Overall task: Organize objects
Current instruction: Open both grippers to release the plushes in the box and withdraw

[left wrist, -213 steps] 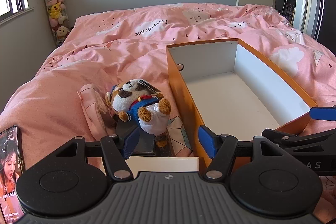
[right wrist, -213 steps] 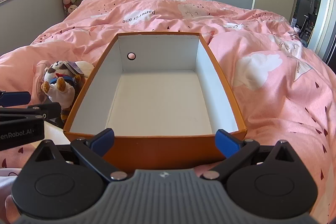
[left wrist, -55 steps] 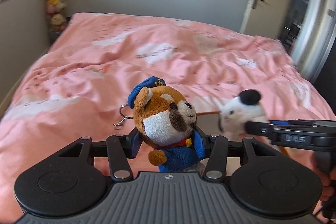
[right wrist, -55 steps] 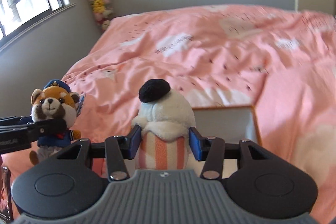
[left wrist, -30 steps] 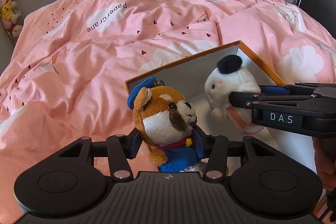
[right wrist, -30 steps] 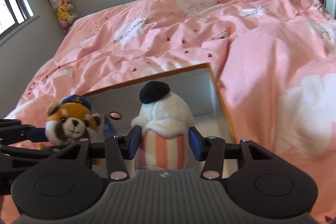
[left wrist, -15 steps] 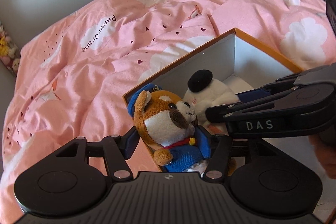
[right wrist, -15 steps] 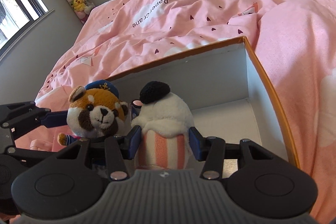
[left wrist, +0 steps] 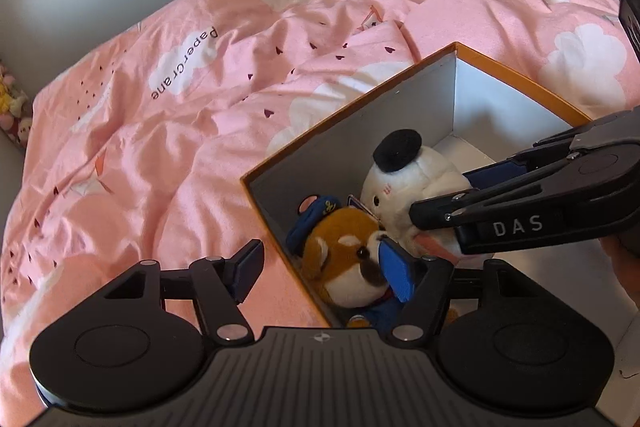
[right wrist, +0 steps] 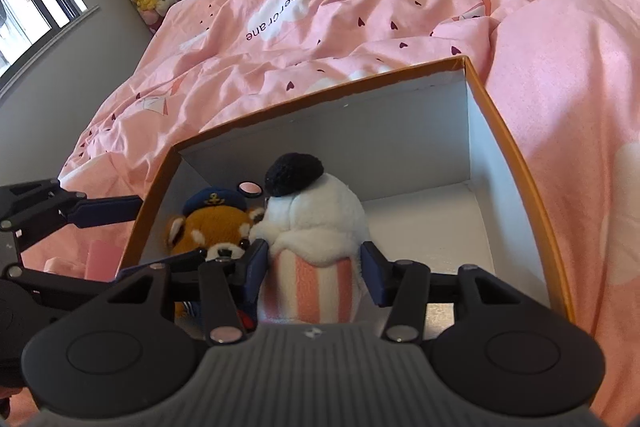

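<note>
My left gripper (left wrist: 320,269), jaws just spread, straddles the orange box (left wrist: 520,77) wall beside the fuzzy fox plush (left wrist: 344,267). My right gripper (right wrist: 314,273), lettered "DAS", clamps the striped white plush (right wrist: 316,227); the bed quilt (left wrist: 180,107) reads "PaperCrane".

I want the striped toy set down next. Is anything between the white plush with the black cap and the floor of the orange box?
Nothing visible blocks it. The white plush with the black cap is already inside the orange box, beside the brown sailor-capped plush.
</note>
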